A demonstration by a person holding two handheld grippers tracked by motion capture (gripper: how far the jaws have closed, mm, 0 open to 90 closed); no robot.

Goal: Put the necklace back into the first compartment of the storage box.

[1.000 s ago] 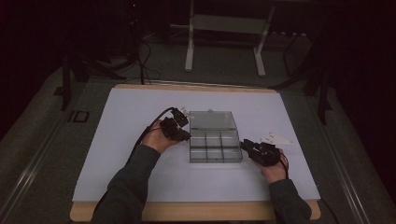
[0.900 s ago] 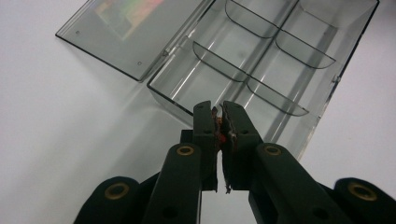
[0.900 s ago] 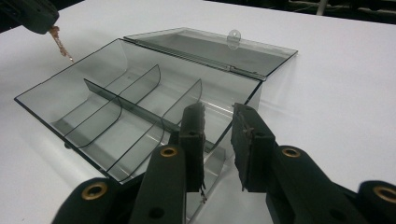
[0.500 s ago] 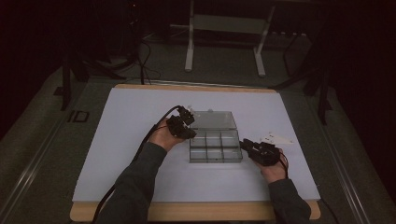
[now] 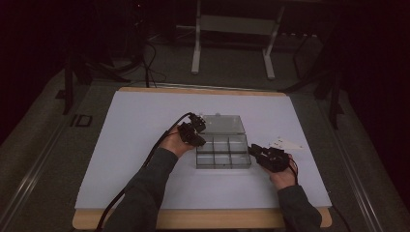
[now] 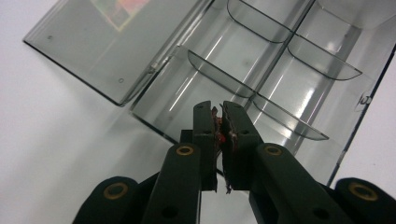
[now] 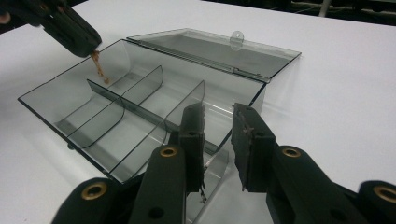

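Organizer box [image 5: 223, 147] lies open on white table [image 5: 135, 125] in dark room; left tool [image 6: 219, 122] pinches a small reddish piece [image 7: 99, 67], right tool [image 7: 218, 122] agape.

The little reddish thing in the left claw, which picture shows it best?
The right gripper view: the small reddish piece hangs from the left claw over the clear box. The left gripper view shows just a red sliver between nearly shut jaws. In the high view it is too small to see.

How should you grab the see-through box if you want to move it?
Pinch the clear box by its thin front wall, coming from the person's side. That wall stands upright with an open top, so one jaw can slip inside and one outside. Its lid lies flat behind, so it is probably harder to catch.
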